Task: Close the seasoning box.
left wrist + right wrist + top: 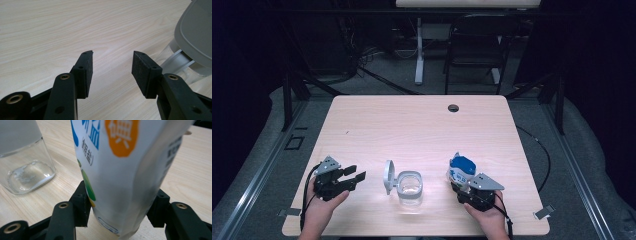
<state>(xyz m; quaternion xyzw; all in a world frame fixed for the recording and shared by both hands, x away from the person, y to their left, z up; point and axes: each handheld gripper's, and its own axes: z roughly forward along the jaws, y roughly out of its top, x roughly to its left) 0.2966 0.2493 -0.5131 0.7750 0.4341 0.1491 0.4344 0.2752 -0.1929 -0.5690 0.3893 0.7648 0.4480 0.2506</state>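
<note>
Upright, salt bag (120, 170) sits clamped in right claw (117, 212).

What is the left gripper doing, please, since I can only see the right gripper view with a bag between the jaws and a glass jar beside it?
Observer: The left gripper is open with nothing between its jaws, held just left of the jar.
Operator: Thank you. Does the jar have a lid?
Observer: Yes, a grey lid stands flipped open on the jar's left side, toward the left gripper.
Operator: And what does the top of the bag look like?
Observer: The bag stands upright in the right gripper, and its top is blue.
</note>
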